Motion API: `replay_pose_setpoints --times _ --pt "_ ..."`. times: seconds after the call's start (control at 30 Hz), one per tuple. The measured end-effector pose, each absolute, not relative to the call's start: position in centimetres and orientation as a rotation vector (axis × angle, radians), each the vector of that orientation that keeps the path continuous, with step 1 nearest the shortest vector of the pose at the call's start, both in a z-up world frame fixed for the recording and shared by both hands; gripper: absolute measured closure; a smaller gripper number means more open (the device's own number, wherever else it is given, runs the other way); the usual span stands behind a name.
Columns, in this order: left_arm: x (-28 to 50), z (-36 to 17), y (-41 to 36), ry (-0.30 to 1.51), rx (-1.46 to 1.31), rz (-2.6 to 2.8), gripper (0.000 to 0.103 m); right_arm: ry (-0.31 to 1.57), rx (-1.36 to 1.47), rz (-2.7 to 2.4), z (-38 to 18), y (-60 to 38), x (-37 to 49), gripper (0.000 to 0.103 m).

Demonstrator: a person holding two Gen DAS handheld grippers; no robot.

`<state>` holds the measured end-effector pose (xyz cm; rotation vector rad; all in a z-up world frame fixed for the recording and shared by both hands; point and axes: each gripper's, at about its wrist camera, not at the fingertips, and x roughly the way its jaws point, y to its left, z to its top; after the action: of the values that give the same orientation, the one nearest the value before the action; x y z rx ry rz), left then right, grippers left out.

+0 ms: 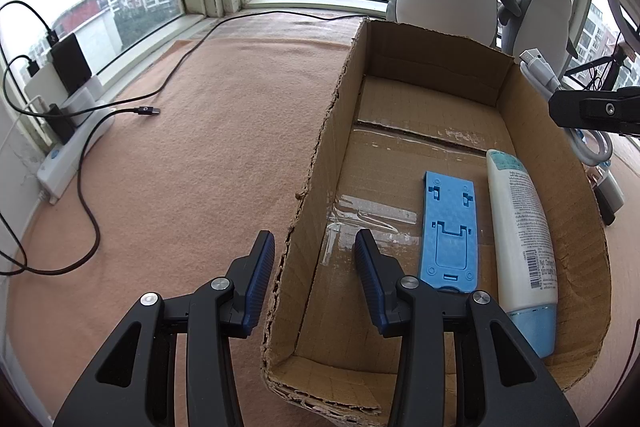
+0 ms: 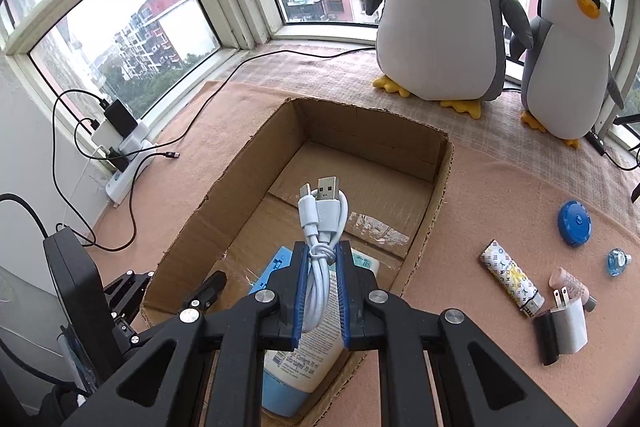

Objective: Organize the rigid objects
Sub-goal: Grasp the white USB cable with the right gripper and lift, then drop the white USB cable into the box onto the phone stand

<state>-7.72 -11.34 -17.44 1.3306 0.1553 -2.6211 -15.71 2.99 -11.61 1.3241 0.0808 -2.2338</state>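
An open cardboard box (image 1: 404, 95) (image 2: 224, 187) lies on the peach cloth. Inside it rest a blue plastic stand (image 1: 450, 227) (image 2: 276, 263) and a white lotion tube (image 1: 522, 239) (image 2: 308, 359). My right gripper (image 2: 322, 255) is shut on a coiled white USB cable (image 2: 324, 215), held above the near end of the box; that cable (image 1: 540, 67) also shows at the right of the left wrist view. My left gripper (image 1: 316, 247) is open, its fingers straddling the box's left wall with nothing between them but the wall.
Two plush penguins (image 2: 436, 11) (image 2: 568, 67) stand by the window. On the cloth right of the box lie a blue round case (image 2: 575, 223), a patterned tube (image 2: 510, 277), a small blue bottle (image 2: 618, 261), a pinkish tube (image 2: 572, 287) and a white charger plug (image 2: 570, 327). A power strip (image 1: 76, 143) with cables sits at left.
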Motion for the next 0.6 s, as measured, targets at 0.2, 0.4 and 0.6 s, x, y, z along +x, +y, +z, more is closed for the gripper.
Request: replay_pose_setpoints --times 0.2,0.4,0.6 --pt "-7.7 -17.4 -11.3 0.155 1.331 -2.621 0.063 0.108 1.341 -2.201 -12.8 1.6 -15.6 0.091" --pt "-7.7 -17.4 -11.3 0.155 1.330 -2.621 0.063 0.149 1.338 -2.190 -13.3 0.6 -15.1 0.090" --pt "-7.7 -17.5 -11.3 0.153 1.330 -2.621 0.063 0.170 1.295 -2.209 -12.8 0.5 -14.6 0.061"
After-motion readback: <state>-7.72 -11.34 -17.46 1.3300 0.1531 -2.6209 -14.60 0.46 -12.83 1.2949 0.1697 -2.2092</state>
